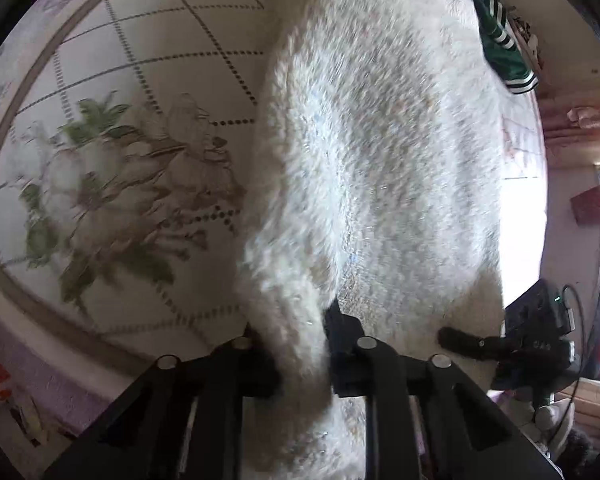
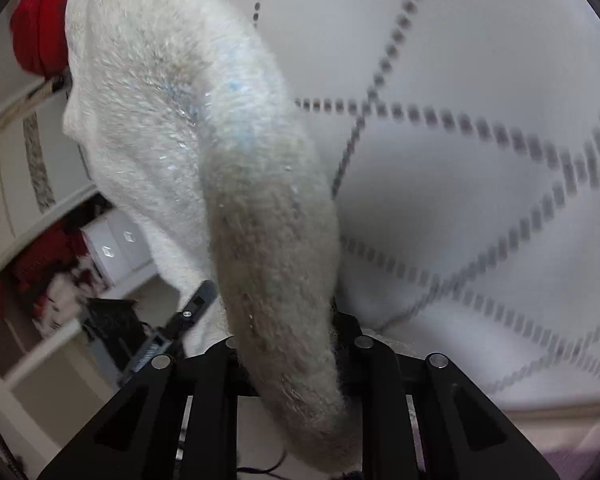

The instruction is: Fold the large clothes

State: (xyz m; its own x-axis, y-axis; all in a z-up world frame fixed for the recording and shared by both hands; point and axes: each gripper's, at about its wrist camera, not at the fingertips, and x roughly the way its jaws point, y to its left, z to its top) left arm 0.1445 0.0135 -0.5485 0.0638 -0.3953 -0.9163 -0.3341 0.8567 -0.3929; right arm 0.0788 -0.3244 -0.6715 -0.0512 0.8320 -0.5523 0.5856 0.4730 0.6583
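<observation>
Two black tongs grip one fluffy white knitted sweater [image 1: 372,152]: left tongs [image 1: 300,344] clamp a fold, flower-printed quilted bedspread [image 1: 120,184] leftward, green striped garment [image 1: 500,36] beyond; right tongs [image 2: 288,344] clamp another fold blocking their view, red bundle [image 2: 40,20] far-left.

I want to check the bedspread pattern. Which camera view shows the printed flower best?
The left wrist view: the printed flower lies uncovered beside the white fluffy garment. The right wrist view shows only dotted lines, no flower.

One fuzzy white sweater [image 1: 380,168], two claws [image 1: 296,344], one green garment [image 1: 500,40]
</observation>
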